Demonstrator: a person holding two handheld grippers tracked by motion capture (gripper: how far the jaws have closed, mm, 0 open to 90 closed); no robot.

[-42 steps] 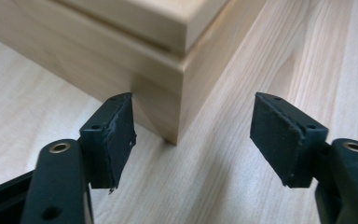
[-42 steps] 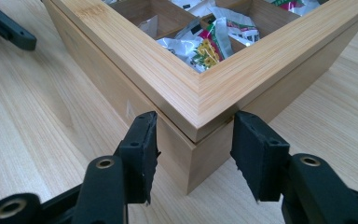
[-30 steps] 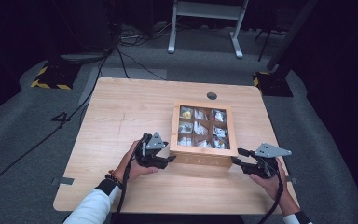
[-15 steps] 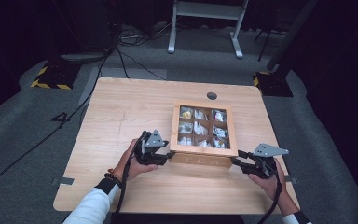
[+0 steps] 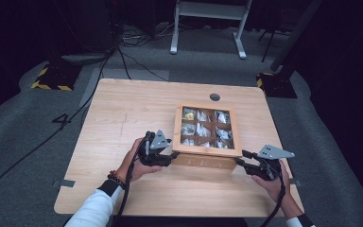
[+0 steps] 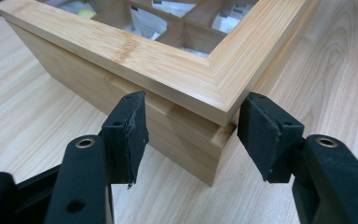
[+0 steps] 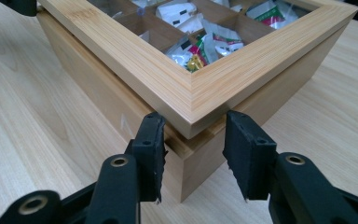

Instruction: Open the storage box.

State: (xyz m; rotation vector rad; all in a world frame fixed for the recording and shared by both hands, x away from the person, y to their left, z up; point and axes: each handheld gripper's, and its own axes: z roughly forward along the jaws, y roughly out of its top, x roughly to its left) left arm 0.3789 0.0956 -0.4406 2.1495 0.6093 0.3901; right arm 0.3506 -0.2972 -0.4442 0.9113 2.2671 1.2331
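Item: wooden box (image 5: 207,142) with a framed window lid and nine compartments holding small wrapped packets (image 7: 200,46).
Location: right of the table's (image 5: 123,113) centre, nearer the front edge than the back; front wall facing the person.
Lid: appeared slightly raised above the box body at both front corners; a thin gap showed under the frame.
Left gripper (image 6: 191,135): at the box's front left corner, jaws straddling the corner just under the lid frame, set wider than the corner; in its own view neither pad visibly pressed the wood; they had just been opening slightly.
Right gripper (image 7: 193,156): at the front right corner, jaws about half parted either side of the corner below the lid edge; left pad close against or touching the wood, right pad clear.
Handling, judged: rigid, moderately heavy, smooth bamboo faces likely to slip under rubber pads; window pane fragile.
Hold points, judged: the overhanging lid edge at the two front corners, lifted evenly from both.
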